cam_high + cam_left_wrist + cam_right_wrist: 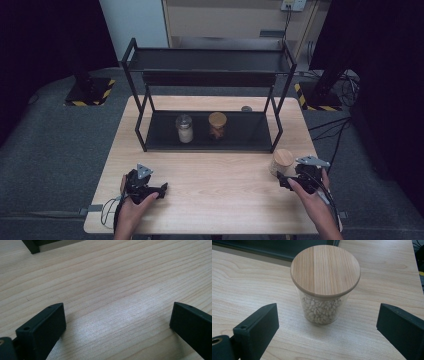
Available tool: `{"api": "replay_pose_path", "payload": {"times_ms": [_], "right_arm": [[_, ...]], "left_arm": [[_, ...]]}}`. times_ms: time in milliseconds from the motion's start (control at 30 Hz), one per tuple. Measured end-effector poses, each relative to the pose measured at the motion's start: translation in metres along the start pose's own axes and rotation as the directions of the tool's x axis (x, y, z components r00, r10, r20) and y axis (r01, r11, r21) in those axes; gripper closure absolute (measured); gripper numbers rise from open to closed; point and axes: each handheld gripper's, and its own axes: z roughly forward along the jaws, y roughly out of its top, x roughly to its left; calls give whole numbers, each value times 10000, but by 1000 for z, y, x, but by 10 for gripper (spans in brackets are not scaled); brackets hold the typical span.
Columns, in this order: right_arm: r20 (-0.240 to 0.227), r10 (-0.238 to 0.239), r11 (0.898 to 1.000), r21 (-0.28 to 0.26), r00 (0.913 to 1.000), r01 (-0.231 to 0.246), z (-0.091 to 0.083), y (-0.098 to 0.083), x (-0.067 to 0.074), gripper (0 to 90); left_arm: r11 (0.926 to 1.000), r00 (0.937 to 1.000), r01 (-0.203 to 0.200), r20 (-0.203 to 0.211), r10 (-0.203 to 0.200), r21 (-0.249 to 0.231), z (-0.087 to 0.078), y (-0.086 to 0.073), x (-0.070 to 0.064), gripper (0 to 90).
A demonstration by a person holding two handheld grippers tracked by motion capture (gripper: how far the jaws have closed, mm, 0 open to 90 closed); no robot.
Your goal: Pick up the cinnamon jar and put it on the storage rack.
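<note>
1. Firstly, in the high view, the wooden table (pixel 210 185) carries a black two-level rack (pixel 207 100) along its far edge. On the lower shelf of the rack stand a jar with white content (pixel 184 128) and a jar with brown content (pixel 217 125), side by side near the middle. The jar with wooden lid (pixel 282 161) stands on the table near the right edge, just in front of the rack's right front leg. The right gripper (pixel 286 181) sits just behind this jar on the person's side, very close to it. The left gripper (pixel 159 190) rests near the front left corner of the table, well apart from the jars.

2. Next, in the left gripper view, the two black jaws stand wide apart over bare wood, with nothing between them. A rack leg (pixel 31 246) shows at the top left.

3. Lastly, in the right gripper view, the jaws are also spread wide. The jar with wooden lid (pixel 324 285) stands upright just ahead of them and holds pale beans (pixel 319 310). The jaws do not touch it.
</note>
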Motion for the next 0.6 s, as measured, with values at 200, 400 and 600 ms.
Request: {"api": "replay_pose_path", "payload": {"times_ms": [200, 400, 600], "right_arm": [[13, 25, 10000, 45, 10000, -25, 1, -3, -1, 41], [8, 91, 9999, 97, 10000, -91, 3, -8, -2, 42], [18, 117, 9999, 70, 9999, -117, 5, -7, -1, 43]], "left_arm": [[10000, 10000, -2, 0, 2, 1, 0, 0, 0, 0], [10000, 10000, 0, -1, 0, -1, 0, 0, 0, 0], [10000, 10000, 0, -1, 0, -2, 0, 0, 0, 0]]}}
